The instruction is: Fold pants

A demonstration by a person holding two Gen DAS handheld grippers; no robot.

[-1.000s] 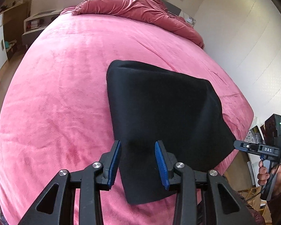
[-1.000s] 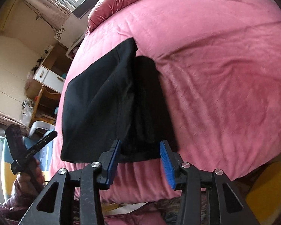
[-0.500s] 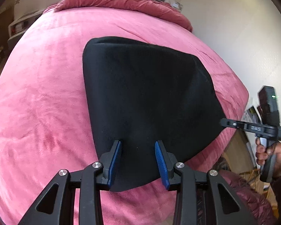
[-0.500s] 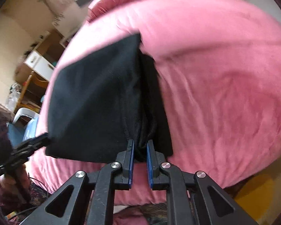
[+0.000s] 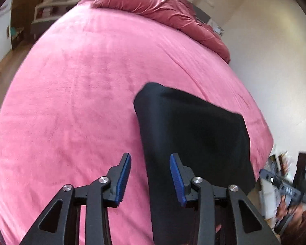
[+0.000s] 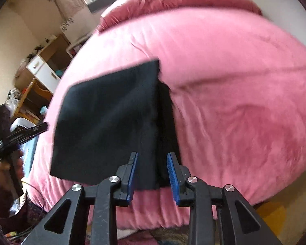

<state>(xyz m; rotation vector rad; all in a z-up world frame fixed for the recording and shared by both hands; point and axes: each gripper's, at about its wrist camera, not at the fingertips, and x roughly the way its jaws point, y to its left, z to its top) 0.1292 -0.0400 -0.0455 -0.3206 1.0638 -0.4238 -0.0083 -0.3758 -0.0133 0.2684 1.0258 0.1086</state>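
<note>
- Right wrist view: right gripper (image 6: 152, 176), clamped on the black pants' (image 6: 112, 110) edge a moment ago, is opening, releasing them.
- Left gripper (image 5: 150, 180) is widening, holding nothing; the fold looks finished.

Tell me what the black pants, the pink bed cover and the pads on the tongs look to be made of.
Black pants: matte, soft knit or fleece by the look; no sheen, folds flat with soft edges.
Pink bed cover: plush, velvety fabric, probably fleece; brushed nap shows lighter and darker streaks.
Pads on the left tongs: blue, ribbed, likely rubber or plastic, on black, seemingly plastic arms with metal screws.
</note>
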